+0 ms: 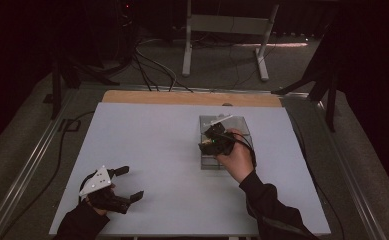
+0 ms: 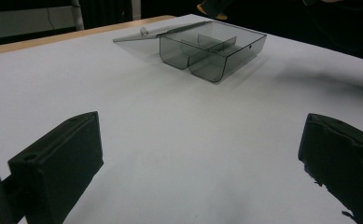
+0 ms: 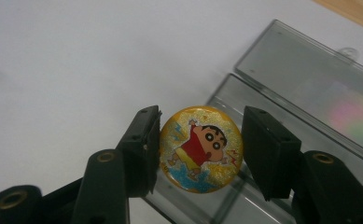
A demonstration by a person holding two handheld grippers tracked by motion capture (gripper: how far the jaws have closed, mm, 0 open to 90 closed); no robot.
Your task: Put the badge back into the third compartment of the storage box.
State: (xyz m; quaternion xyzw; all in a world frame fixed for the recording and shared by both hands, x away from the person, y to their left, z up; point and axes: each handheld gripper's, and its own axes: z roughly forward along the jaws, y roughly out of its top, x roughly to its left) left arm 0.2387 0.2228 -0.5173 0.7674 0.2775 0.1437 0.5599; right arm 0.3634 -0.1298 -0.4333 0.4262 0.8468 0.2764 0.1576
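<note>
Right tongs: the right tongs are closed on a round yellow glittery badge with a cartoon boy in a red shirt, one jaw touching each side of its rim; in the high view they hang over the box.
Badge position: held above the near-left corner of the smoky clear plastic box, apart from its floor; the high view hides the badge behind the hand.
Left tongs: the left tongs are spread wide with nothing between the jaws, low over the near-left part of the white desk.
Box seen from the left: the left gripper view shows the box has inner dividers and its clear hinged lid lies open flat on the far side, a detail blurred from above.
Edges: the box sits right of centre, well apart from the desk's right and far edges; a wooden strip runs along the far edge.
Open room: bare desk stretches between the left tongs and the box, and across the far-left part.
</note>
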